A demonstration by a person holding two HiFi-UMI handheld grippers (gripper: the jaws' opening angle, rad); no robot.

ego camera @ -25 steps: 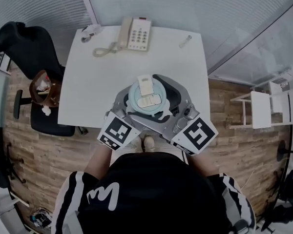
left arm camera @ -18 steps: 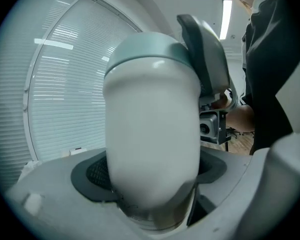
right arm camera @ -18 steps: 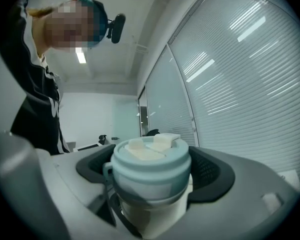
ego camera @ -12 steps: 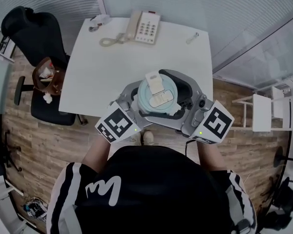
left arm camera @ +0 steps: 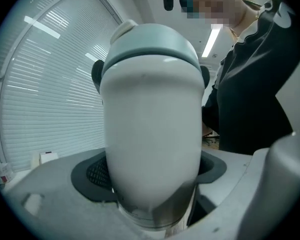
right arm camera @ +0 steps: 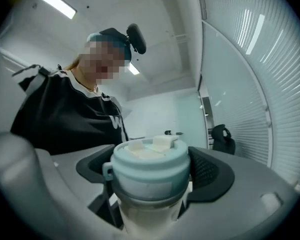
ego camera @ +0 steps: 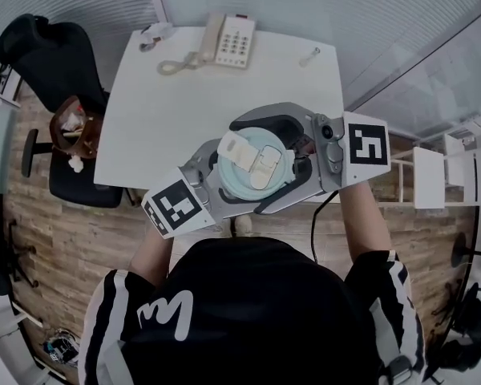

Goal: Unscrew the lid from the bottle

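Observation:
A white bottle point(left arm camera: 150, 134) with a pale blue lid point(ego camera: 255, 164) is held up over the near edge of the white table point(ego camera: 176, 111). My left gripper point(ego camera: 242, 186) is shut on the bottle's body, which fills the left gripper view; its jaws point(left arm camera: 150, 189) press on both sides low on the bottle. My right gripper point(ego camera: 277, 154) is shut on the lid point(right arm camera: 151, 169), with a dark pad at each side of the rim. A white flip tab on the lid top points to the far left in the head view.
A desk phone point(ego camera: 232, 40) with a coiled cord sits at the table's far edge, and a small pen-like item point(ego camera: 308, 56) lies at the far right. A black office chair point(ego camera: 44, 58) and a brown bin point(ego camera: 72, 131) stand to the left, a white rack point(ego camera: 445, 175) to the right.
My right gripper has swung anticlockwise round the lid, from the near right to the right side. The lid's flip tab has turned towards the left. The left gripper shifted slightly left.

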